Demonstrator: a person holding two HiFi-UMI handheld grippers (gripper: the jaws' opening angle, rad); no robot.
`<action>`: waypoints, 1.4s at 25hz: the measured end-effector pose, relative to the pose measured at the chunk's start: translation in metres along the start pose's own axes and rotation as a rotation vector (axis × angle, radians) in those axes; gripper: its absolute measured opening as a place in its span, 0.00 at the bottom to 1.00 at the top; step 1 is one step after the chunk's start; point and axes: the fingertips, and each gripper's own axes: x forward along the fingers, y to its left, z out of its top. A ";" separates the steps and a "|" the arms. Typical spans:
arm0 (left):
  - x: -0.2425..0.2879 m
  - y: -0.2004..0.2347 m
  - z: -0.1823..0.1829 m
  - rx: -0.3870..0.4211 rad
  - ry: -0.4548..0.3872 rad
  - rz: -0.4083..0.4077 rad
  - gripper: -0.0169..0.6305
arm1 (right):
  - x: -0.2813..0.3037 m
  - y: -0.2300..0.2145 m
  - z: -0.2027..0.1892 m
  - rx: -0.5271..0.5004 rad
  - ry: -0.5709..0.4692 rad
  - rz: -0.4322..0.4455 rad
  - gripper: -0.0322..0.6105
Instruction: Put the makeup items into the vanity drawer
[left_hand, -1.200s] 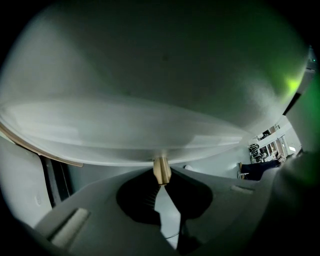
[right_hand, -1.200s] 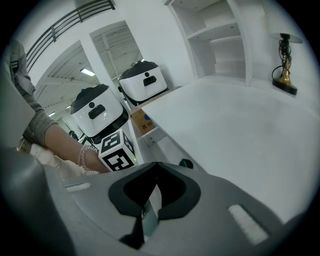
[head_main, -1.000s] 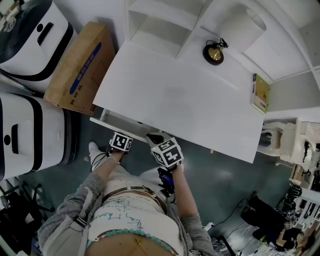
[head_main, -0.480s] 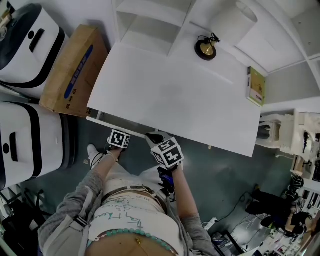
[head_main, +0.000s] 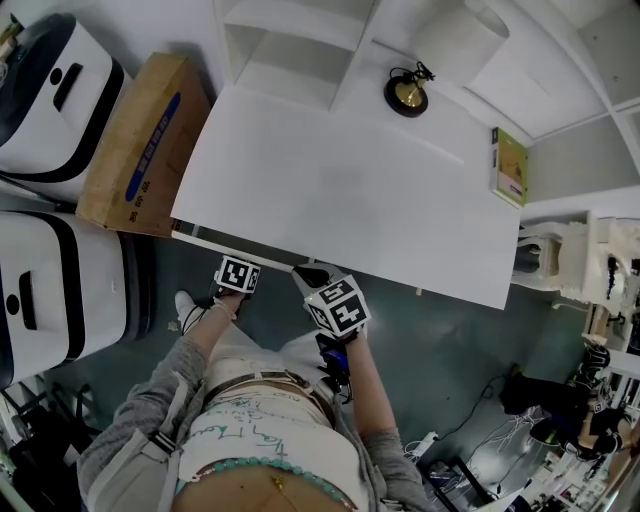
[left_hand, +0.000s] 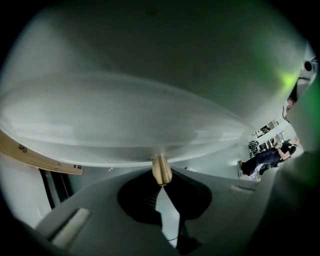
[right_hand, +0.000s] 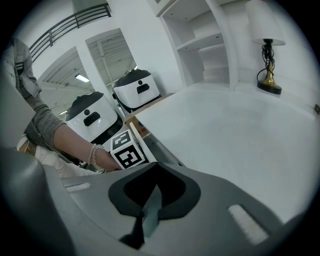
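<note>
A person stands at the near edge of a white table (head_main: 340, 190), holding a gripper in each hand. The left gripper (head_main: 237, 268) reaches in under the table's near left edge, where the drawer (head_main: 225, 247) sits; a thin white strip of the drawer shows just out from under the tabletop. In the left gripper view the two jaws are pinched onto a small pale brass knob (left_hand: 161, 170) that sticks out of the drawer's white front, and the tips meet right at the knob. The right gripper (head_main: 312, 276) is just to the right of the left one, at the table's near edge and a little higher. Its jaws are pressed together with only a thin slit between them, and nothing is held there. The right gripper view looks across the bare tabletop and takes in the left hand (right_hand: 82, 157), which wears a bead bracelet. At the far side of the table a lamp (head_main: 405, 92) with a round brass base stands beside white shelves (head_main: 290, 50). A thin green book (head_main: 509, 166) lies at the table's right edge. On the floor to the left of the table a cardboard box (head_main: 140, 145) leans near two white machines with black trim, one far (head_main: 50, 90) and one near (head_main: 60, 290).
</note>
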 end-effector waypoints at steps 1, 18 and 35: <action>0.000 0.000 0.001 0.001 0.000 0.000 0.05 | 0.000 0.000 0.000 0.002 -0.001 -0.001 0.10; 0.004 0.000 0.016 0.010 0.005 0.004 0.03 | -0.006 -0.006 0.001 0.004 -0.005 -0.025 0.10; 0.007 0.006 0.024 0.113 -0.008 0.077 0.03 | -0.015 -0.025 0.005 0.021 -0.017 -0.065 0.10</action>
